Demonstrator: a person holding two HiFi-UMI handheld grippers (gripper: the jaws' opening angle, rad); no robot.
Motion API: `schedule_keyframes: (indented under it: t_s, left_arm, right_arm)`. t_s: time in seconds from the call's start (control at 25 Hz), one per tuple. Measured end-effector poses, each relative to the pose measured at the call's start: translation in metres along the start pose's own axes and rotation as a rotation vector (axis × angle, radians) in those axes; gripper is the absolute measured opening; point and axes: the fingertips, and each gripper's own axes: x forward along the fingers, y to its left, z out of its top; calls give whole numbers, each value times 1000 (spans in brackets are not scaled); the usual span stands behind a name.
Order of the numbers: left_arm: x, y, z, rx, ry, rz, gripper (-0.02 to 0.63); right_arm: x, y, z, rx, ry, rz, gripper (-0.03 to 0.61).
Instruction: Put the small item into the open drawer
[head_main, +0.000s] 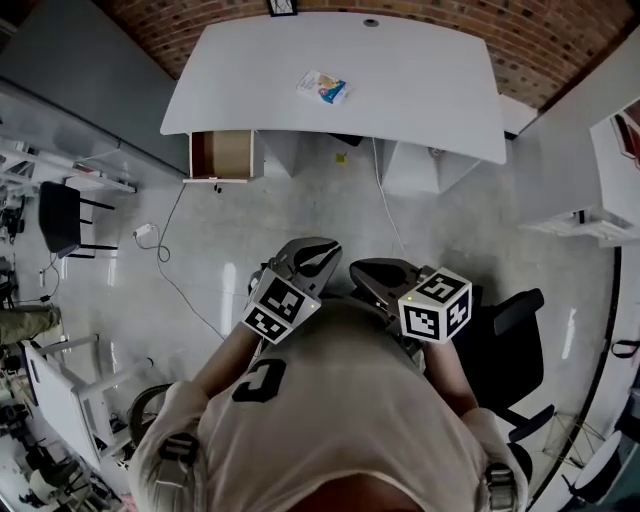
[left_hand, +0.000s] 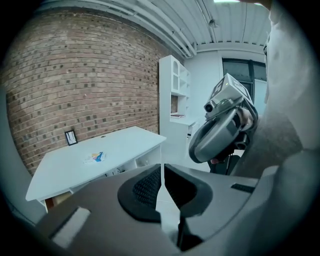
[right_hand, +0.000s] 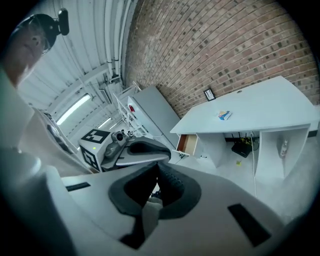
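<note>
Both grippers clenched on nothing, back from the white desk.
My left gripper (head_main: 311, 256) and right gripper (head_main: 384, 272) sit side by side close to my chest, well apart from the white desk (head_main: 430, 95). Each has its jaws pressed together with nothing between them. The small item (head_main: 323, 87), a flat white packet with blue and orange print, lies on the desk top near its middle. The open drawer (head_main: 222, 153) juts out from under the desk's left end, its brown inside showing.

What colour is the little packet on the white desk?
The little packet is mostly white with blue and orange patches, clearest in the head view.
</note>
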Motion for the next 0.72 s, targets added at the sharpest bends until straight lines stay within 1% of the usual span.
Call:
schedule_keyframes:
  t_s: [0.2, 0.36, 0.52, 0.72]
  left_arm:
    - [6, -12, 0, -38, 23, 30, 20]
    - [11, -11, -2, -53, 40, 17, 20]
    - [21, -1, 3, -27, 29, -21, 20]
    - [42, 12, 12, 10, 1, -108, 20]
  right_arm:
    - [-3, -3, -6, -2, 56, 70, 3]
    - [-3, -9, -3, -3, 65, 75, 3]
    - [-3, -20, 3, 6, 59, 29, 3]
    - [-6, -42, 21, 33, 27, -78, 3]
